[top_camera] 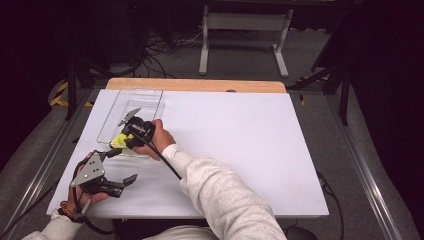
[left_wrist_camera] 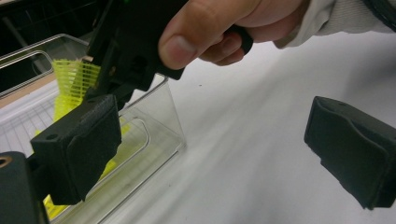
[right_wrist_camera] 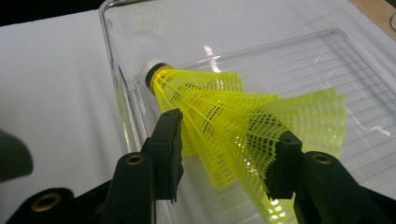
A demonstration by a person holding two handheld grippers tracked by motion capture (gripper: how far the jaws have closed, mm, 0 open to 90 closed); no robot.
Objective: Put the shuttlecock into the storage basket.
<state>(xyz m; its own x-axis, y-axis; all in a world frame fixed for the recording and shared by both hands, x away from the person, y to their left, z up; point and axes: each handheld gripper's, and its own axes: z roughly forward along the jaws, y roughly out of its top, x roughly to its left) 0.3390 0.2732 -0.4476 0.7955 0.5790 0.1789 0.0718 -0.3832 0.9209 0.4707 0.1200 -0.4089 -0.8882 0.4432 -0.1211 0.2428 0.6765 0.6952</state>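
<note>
Yellow mesh shuttlecock [right_wrist_camera: 243, 126] lies in the clear tray [right_wrist_camera: 327, 51], between the right tool's [right_wrist_camera: 226, 149] parted jaws; left tool [top_camera: 112, 170] gapes beside the tray.

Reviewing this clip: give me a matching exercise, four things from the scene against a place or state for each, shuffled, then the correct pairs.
Things:
1. yellow shuttlecock
2. clear plastic tray
3. left gripper
4. right gripper

Places or states:
A. hovers over the bare white table, jaws apart with nothing between them
B. stands at the table's far left
C. lies inside the tray, its skirt between two black jaws
D. reaches into the tray's near end

Pairs: 1-C, 2-B, 3-A, 4-D
</note>
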